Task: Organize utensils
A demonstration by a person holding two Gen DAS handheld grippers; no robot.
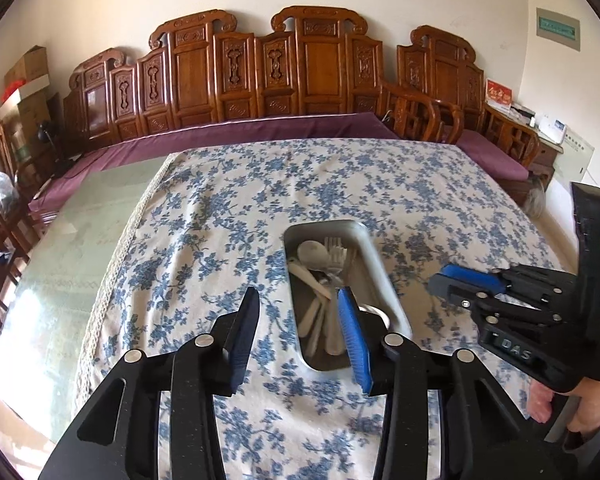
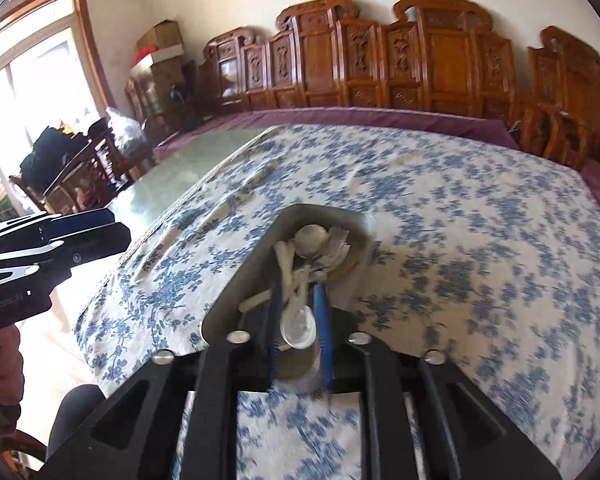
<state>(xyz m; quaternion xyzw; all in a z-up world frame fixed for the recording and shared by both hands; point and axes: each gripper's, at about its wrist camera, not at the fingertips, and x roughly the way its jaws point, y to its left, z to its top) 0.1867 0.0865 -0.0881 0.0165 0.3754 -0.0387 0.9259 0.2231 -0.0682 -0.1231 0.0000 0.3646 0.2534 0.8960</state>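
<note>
A grey metal tray sits on the blue-flowered tablecloth and holds several white plastic spoons and forks. My left gripper is open and empty, hovering over the tray's near left edge. My right gripper shows to the right of the tray. In the right wrist view the tray lies straight ahead, and my right gripper has its fingers narrowly apart around a clear plastic spoon over the tray's near end. Whether the pads touch the spoon I cannot tell.
Bare green glass tabletop lies left of the cloth. A carved wooden bench with a purple cushion runs along the far side. Chairs and boxes stand at the left by the window. My left gripper shows at the left in the right wrist view.
</note>
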